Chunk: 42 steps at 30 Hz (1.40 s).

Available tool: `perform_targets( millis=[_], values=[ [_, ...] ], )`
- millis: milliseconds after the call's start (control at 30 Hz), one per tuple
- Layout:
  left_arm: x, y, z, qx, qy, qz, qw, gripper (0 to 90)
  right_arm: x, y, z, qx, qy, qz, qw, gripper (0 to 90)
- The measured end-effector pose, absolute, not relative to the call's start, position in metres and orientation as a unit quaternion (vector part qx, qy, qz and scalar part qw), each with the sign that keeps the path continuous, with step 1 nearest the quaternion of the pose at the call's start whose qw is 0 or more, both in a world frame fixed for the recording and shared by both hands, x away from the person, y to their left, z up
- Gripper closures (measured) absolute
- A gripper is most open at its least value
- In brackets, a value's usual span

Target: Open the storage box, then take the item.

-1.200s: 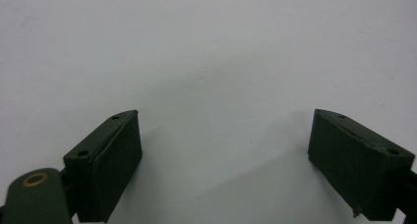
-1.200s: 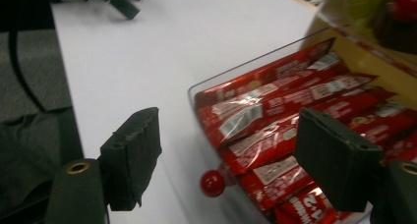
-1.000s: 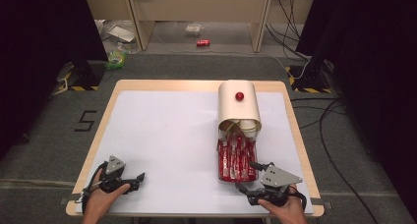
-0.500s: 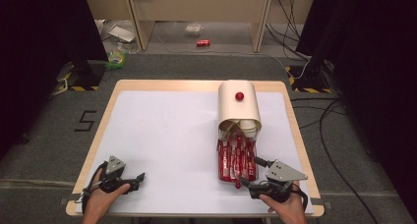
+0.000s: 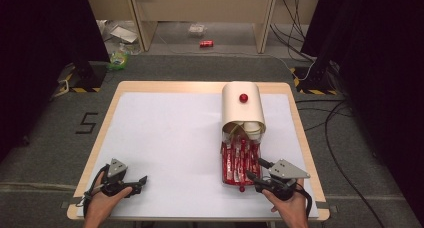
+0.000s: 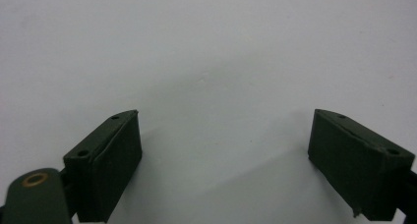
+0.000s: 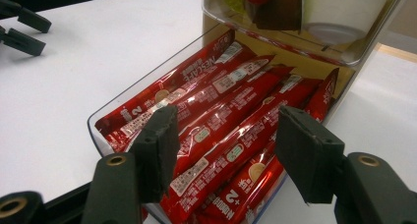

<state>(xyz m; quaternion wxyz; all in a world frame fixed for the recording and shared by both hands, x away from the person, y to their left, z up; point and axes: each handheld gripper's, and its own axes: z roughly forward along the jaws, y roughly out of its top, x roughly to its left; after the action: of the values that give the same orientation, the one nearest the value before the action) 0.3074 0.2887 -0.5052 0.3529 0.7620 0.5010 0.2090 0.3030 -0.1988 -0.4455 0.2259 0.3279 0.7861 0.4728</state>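
My right gripper (image 7: 223,153) has just been closing, jaws still apart over the sachets (image 7: 231,121) in the drawer (image 5: 223,164) to pinch one, while my left gripper (image 6: 223,160) waits open on the table (image 5: 165,133).

The right gripper (image 5: 256,169) has just been closing its jaws, still apart; the left gripper (image 5: 141,181) gapes wide.
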Motion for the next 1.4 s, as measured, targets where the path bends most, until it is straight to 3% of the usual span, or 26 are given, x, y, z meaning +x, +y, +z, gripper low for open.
perform_targets(
  millis=[400,1100,1400],
  values=[
    [0.307,0.289,-0.505,0.762,0.501,0.209,0.353,12.1,0.311,-0.195,-0.445,0.331,0.790,0.463,0.228,45.6],
    [0.307,0.289,-0.505,0.762,0.501,0.209,0.353,12.1,0.331,-0.182,-0.445,0.354,0.808,0.410,0.232,61.8],
    [0.307,0.289,-0.505,0.762,0.501,0.209,0.353,12.1,0.338,-0.177,-0.447,0.365,0.812,0.393,0.231,62.3]
  ],
)
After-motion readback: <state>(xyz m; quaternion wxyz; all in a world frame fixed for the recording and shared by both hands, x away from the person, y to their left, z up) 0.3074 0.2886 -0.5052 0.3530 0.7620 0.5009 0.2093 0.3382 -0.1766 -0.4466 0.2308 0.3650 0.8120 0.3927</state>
